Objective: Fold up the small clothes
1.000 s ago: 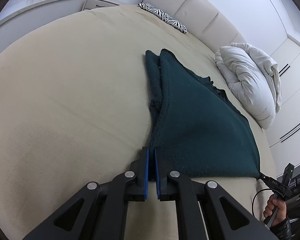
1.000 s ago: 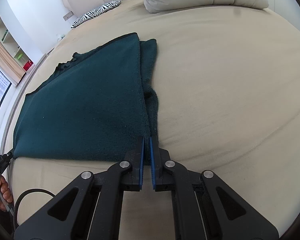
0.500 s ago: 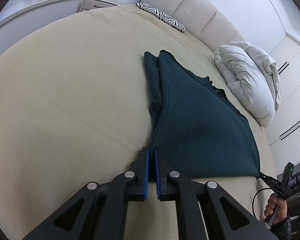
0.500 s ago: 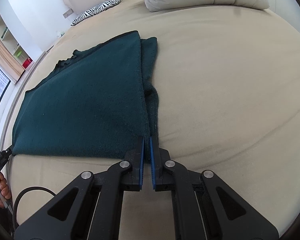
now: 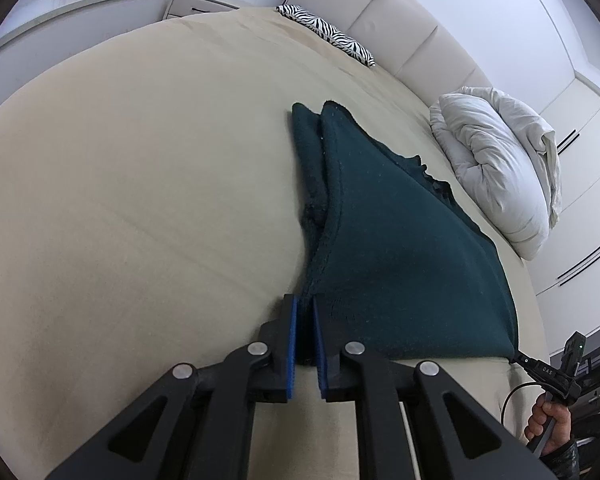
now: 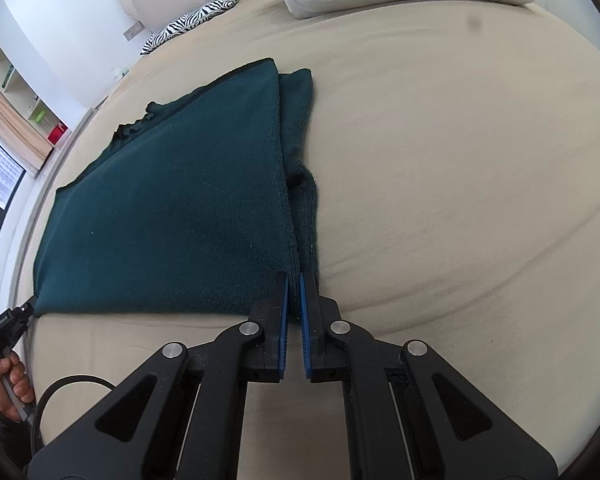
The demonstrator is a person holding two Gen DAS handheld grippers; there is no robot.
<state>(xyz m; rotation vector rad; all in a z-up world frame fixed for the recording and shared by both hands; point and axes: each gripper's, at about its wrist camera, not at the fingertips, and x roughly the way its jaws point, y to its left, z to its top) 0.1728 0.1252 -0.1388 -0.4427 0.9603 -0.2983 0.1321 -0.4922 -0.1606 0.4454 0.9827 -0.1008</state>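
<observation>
Left wrist view: the left gripper (image 5: pixel 304 320) is clamped narrow on the near left corner of the green garment (image 5: pixel 400 248), with dark knit visible between its blue pads. Right wrist view: the right gripper (image 6: pixel 294 292) is likewise pinched on the near right corner of the same garment. The garment lies flat in the middle of the bed (image 5: pixel 140 200), with a narrow folded strip along each long side and its near hem parallel to the near edge of the bed.

Risks, as judgement:
- Only a thin bite of fabric sits between each pair of pads. A fast lift could pull a corner free.
- Unequal lifting of the two corners would skew the fold line.
- The side strips are loose. Dragging the hem across the cover could open them.
- A white duvet (image 5: pixel 500 168) lies near the far right edge of the bed. An overshoot could land the hem against it.

Writing: a small marking shows on the far gripper body in the left wrist view; it appears to read "DAS". No garment label is visible.
</observation>
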